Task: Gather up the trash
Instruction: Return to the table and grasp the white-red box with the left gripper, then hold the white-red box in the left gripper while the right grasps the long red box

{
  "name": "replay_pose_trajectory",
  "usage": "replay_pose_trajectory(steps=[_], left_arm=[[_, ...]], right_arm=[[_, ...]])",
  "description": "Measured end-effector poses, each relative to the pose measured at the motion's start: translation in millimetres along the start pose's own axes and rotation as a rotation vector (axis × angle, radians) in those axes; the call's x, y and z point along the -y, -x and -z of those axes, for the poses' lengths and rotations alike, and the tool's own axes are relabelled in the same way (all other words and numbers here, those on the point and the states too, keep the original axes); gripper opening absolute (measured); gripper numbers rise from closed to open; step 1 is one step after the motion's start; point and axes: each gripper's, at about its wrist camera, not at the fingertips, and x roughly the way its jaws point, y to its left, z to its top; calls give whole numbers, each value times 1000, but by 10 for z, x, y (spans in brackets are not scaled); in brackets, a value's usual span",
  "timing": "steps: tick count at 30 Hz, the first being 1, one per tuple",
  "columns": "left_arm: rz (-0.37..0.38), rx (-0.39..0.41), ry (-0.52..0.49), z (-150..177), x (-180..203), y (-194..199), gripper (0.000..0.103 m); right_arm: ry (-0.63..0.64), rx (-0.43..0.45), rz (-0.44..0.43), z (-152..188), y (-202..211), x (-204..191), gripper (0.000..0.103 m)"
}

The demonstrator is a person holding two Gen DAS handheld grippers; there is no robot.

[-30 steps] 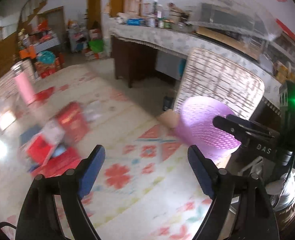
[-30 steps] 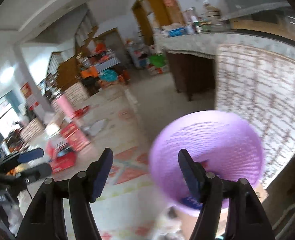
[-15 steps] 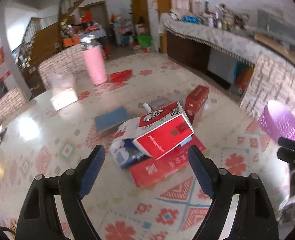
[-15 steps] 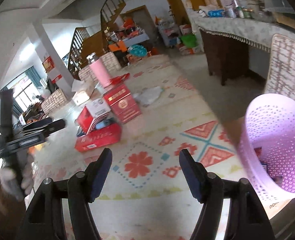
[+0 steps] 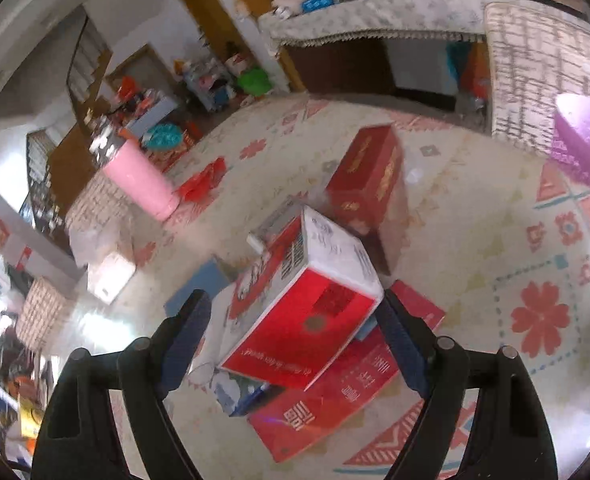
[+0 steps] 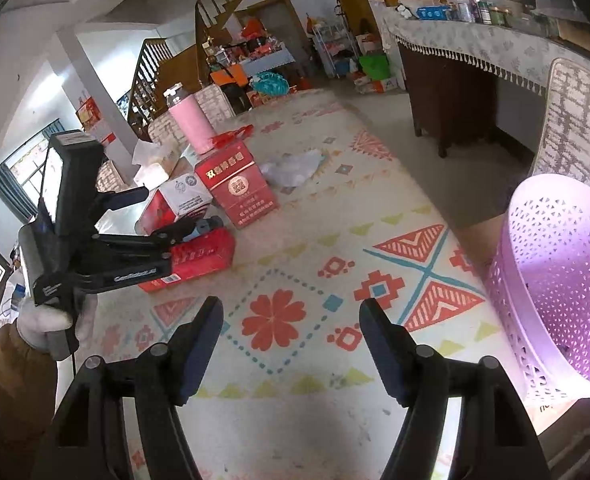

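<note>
Red-and-white carton (image 5: 307, 292) tilted atop flat red box (image 5: 335, 404) mid-rug (image 5: 543, 320). Left gripper (image 5: 291, 320) jaws just narrowed, straddling carton; contact indeterminable. Right gripper (image 6: 291, 320) released, empty. Purple basket (image 6: 563, 280) at rug's right edge.

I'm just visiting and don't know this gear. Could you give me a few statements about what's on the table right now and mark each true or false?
1. The left gripper has the red-and-white carton between its fingers. True; its jaws have just been closing.
2. The right gripper holds a box. False: nothing is between its fingers.
3. The purple basket lies tipped over. False: it stands upright by the right gripper.
4. The pink bottle stands beyond the boxes. True.
5. The upright red box is inside the basket. False: it stands on the patterned tablecloth.
</note>
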Motion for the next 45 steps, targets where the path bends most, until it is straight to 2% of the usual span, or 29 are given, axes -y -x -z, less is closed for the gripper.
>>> replay_pose_trajectory(steps=[2,5,8,16,23,26,30,33,35,36,41,45], left_arm=[[-1,-22,57,12,-96,11,47],[67,3,192,78,-374,211,46],[100,41,270,161,-560,487,46],[100,105,392,606,-800,1210,46],[84,115,471,1002,-888,1450,46],[93,99,513,1191,-924,1495,46],[86,79,557,1405,-1004,1523,46],[84,72,582,1512,-1070,1534,46],[92,68,602,1590,-1107,1529,46],[96,69,610,1614,-1119,1523,46],[125,46,663,1737,-1176,1410,46],[128,31,689,1812,-1181,1404,46]], right_arm=[[8,-4,-4,3,-14,-26,75],[18,-9,-11,0,-42,-69,75],[28,-13,-19,-2,-70,-118,75],[104,-42,-62,-37,-206,-416,75],[334,-46,-131,-523,-613,-958,82],[399,-101,-122,-675,-971,-1078,82],[401,-253,-142,-666,-1417,-1085,82],[382,-350,-231,-473,-1420,-1121,82],[405,-417,-318,-282,-1315,-1204,82],[435,-437,-332,-198,-1251,-1246,82],[599,-384,-191,78,-1150,-1507,82],[603,-338,-90,127,-1224,-1628,82]])
